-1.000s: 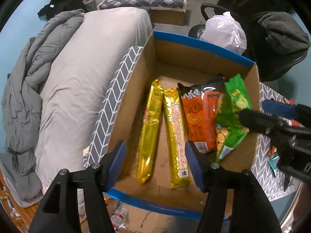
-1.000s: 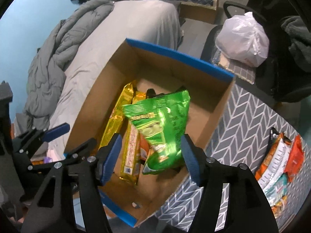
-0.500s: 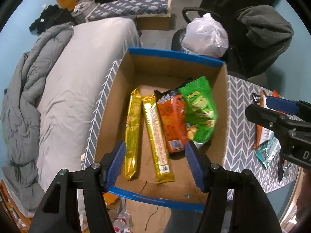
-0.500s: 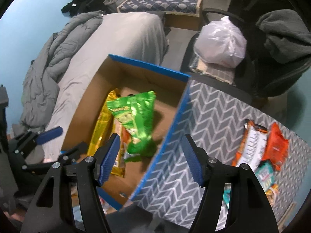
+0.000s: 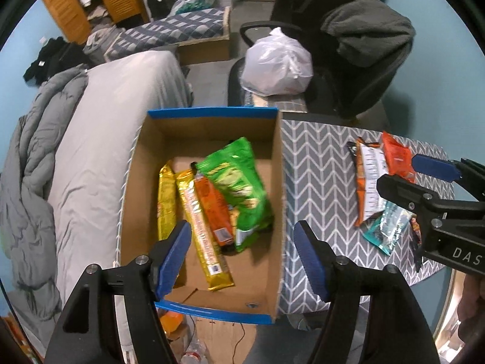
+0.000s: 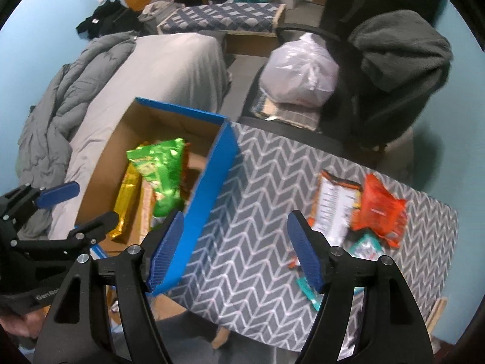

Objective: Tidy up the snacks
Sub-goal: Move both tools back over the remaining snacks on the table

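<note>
1. Chevron-patterned cloth covered the surface (image 6: 257,212) beside a bed (image 5: 115,115).
2. Four packets, the green bag (image 5: 239,188) uppermost, lay side by side in the cardboard box (image 5: 279,212), apparently to save room.
3. Loose snacks (image 6: 357,209) waited on the cloth.
4. Left gripper (image 5: 242,254) and right gripper (image 6: 235,248) had just been opening; both pairs of fingers stood wide and empty, probably ready for the next packet.

Matt cardboard box (image 5: 209,127); glossy foil snack packs (image 5: 239,188); woven cloth tablecloth (image 5: 318,166).

Each hand-held gripper (image 5: 242,253) (image 6: 235,248) has black fingers, silver screws, blue ribbed pads (image 6: 165,250) and white lettering
</note>
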A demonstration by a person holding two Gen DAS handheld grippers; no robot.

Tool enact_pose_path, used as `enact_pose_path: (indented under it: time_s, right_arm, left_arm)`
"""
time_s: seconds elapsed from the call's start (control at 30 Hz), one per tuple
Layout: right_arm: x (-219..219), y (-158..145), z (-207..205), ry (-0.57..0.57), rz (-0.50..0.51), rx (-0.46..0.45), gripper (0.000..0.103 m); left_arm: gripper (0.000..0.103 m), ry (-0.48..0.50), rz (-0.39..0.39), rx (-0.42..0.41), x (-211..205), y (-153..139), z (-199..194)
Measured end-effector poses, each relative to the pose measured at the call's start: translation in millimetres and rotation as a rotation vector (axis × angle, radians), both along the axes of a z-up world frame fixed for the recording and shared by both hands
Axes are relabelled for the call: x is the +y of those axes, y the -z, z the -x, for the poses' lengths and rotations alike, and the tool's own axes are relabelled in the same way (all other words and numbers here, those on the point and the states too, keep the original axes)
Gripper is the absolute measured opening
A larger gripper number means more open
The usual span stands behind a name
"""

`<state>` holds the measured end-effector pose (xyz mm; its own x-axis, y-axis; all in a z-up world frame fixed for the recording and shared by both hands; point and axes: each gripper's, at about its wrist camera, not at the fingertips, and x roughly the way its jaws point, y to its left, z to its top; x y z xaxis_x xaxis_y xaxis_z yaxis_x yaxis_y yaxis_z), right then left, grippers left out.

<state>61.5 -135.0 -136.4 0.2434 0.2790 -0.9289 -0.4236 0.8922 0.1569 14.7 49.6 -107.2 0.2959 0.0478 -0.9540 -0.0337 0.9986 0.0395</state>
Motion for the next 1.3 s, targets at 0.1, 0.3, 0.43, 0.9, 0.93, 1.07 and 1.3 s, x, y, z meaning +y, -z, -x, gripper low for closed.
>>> enact_pose_path:
  time_s: [0.1, 0.3, 0.43, 0.9, 0.93, 1.07, 1.3]
  right_arm:
    - [-17, 0, 2, 0.029, 0.000, 0.010, 0.072]
    - [-56, 0, 7, 0.095, 0.007, 0.020, 0.072]
    - [-79, 0, 11, 0.129, 0.017, 0.022, 0.074]
    - [-157, 10, 18, 0.213, 0.036, 0.066, 0.074]
    - [-163, 13, 18, 0.218, 0.038, 0.072, 0.074]
    - [-184, 20, 19, 0.235, 0.033, 0.086, 0.074]
    - [-226, 45, 19, 0.267, 0.027, 0.135, 0.074]
  left_arm:
    - [0.071, 0.016, 0.015, 0.000, -12, -2, -1]
    - [0.073, 0.055, 0.030, 0.009, -41, -4, -5]
    - [0.080, 0.078, 0.028, 0.009, -61, -3, -7]
    - [0.080, 0.190, 0.034, 0.033, -127, 4, -17]
    - [0.080, 0.194, 0.033, 0.037, -130, 6, -18]
    - [0.080, 0.212, 0.037, 0.057, -145, 11, -21]
    - [0.080, 0.228, 0.031, 0.100, -167, 30, -26]
